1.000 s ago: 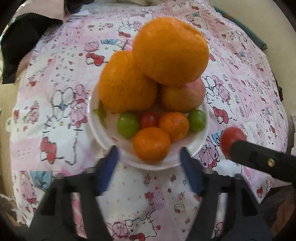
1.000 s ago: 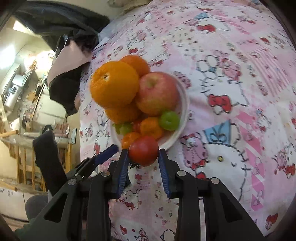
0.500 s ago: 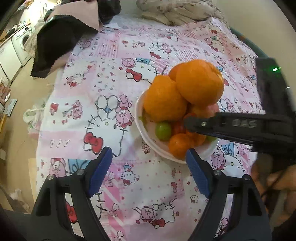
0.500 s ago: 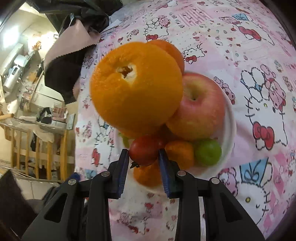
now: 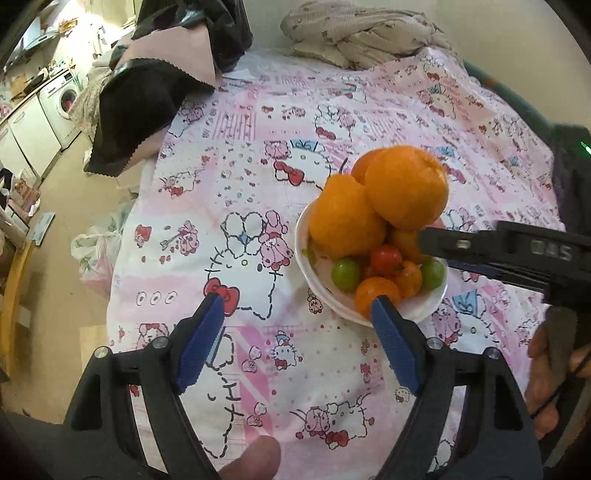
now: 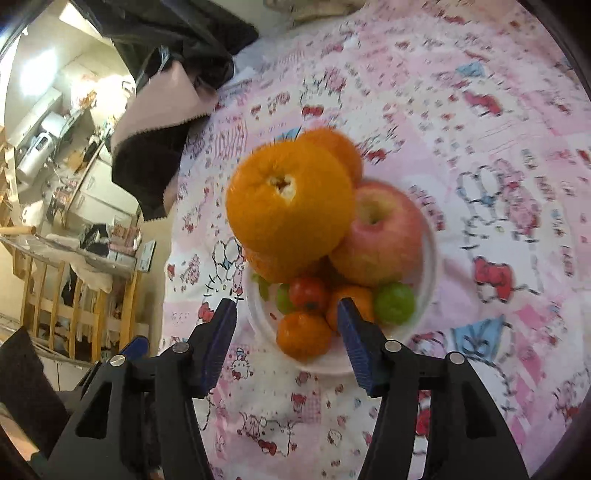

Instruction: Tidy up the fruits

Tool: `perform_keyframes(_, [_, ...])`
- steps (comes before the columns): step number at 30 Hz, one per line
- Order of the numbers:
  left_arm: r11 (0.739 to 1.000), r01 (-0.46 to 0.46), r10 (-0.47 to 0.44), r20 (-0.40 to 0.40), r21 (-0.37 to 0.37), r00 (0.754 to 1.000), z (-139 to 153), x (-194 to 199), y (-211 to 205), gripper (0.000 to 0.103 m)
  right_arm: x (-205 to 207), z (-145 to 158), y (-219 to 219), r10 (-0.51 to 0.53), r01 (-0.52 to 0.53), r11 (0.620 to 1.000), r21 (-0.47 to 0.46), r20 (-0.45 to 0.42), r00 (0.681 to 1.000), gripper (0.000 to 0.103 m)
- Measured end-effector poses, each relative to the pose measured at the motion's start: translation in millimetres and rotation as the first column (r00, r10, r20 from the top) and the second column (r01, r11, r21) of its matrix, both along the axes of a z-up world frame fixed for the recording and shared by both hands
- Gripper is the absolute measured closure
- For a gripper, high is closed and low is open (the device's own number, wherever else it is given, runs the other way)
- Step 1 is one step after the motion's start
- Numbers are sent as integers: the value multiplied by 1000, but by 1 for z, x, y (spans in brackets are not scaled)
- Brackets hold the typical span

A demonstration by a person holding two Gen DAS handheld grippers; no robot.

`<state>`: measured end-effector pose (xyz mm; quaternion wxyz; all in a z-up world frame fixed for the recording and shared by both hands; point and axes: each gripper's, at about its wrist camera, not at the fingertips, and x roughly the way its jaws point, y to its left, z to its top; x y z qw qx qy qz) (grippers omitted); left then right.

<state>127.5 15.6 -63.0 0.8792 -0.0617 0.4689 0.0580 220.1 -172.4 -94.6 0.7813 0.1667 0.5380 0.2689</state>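
White bowl [image 5: 314, 284] sits on the pink cartoon-print cloth [image 5: 258, 184] over the tabletop, piled with fruit. Top orange [image 6: 288, 206] rides highest, second orange [image 5: 343, 221] at its side, a third [image 6: 340, 151] partly hidden behind. Apple [image 6: 380, 236] leans on the far side in the right wrist view. Low front of bowl: red tomato [image 6: 308, 293] in the middle, two green grapes [image 6: 393, 302] [image 5: 345, 273], small mandarins [image 6: 303, 334] [image 5: 408, 278].

Right tongs [image 6: 286, 314] have just been opening; blue pads apart, nothing gripped, tomato lies in the bowl just beyond the tips, free of both pads. In the left wrist view the right tongs' black finger [image 5: 480, 245] reaches in from the right over the bowl's far edge.

Left tongs [image 5: 295, 314] released, wide, empty, hanging over the cloth just beside the bowl; right pad overlaps the bowl's near rim in view.

Dark cloth with pink lining [image 5: 155, 99] and a crumpled beige fabric [image 5: 362, 33] lie at the far edge. Person's hand [image 5: 550, 369] shows at right.
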Motion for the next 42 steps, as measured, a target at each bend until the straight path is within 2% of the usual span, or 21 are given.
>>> perform_keyframes(1, [1000,-1,1,9,-3,1000,4,-3,2,24,-5,7,-5,-8,8,1000,5,21,1000,33])
perform_keyframes(3, [1000,-1,1,23,1,1000,10,-8,5,23,-17,22,-15,-21,20,1000,6,62,998,29])
perform_keyframes(8, [1000,-13,13,68,3,998,27,-23,14,11,-51,52,-32,-58,66,997,-44,150,987,24])
perform_keyframes(10, [1000,-3,3,85,5,996,34,-30,14,8,-66,61,-36,-66,79,995,-59,195,979,11])
perform_keyframes(12, [1000,1,-3,107,23,994,41,-39,12,0,-87,70,-36,-63,89,992,-91,251,966,5])
perform_keyframes(16, [1000,5,-7,142,13,990,55,-53,10,0,-115,76,-36,-62,118,982,-150,335,940,5])
perform_keyframes(19, [1000,11,-15,178,21,984,62,-64,7,0,-135,80,-42,-105,180,972,-149,405,908,5])
perform_keyframes(20, [1000,15,-19,191,22,981,62,-68,6,0,-143,79,-44,-126,214,964,-155,442,888,5])
perform_keyframes(22, [1000,10,-15,212,28,977,62,-75,6,0,-148,76,-47,-152,256,952,-168,468,870,5])
perform_keyframes(25, [999,22,-30,252,34,967,61,-85,2,0,-149,76,-47,-142,254,950,-179,478,867,5])
perform_keyframes(31, [998,48,-54,277,28,959,62,-80,-8,0,-148,73,-42,-135,274,937,-217,499,856,5])
perform_keyframes(35, [999,36,-37,255,7,966,60,-78,-9,0,-147,69,-37,-120,269,933,-238,500,857,5])
perform_keyframes(38, [999,25,-31,256,25,966,59,-79,-11,0,-149,69,-34,-112,270,930,-248,508,854,5])
perform_keyframes(42, [1000,21,-24,258,14,966,59,-80,-8,0,-149,69,-35,-111,270,930,-251,506,856,5])
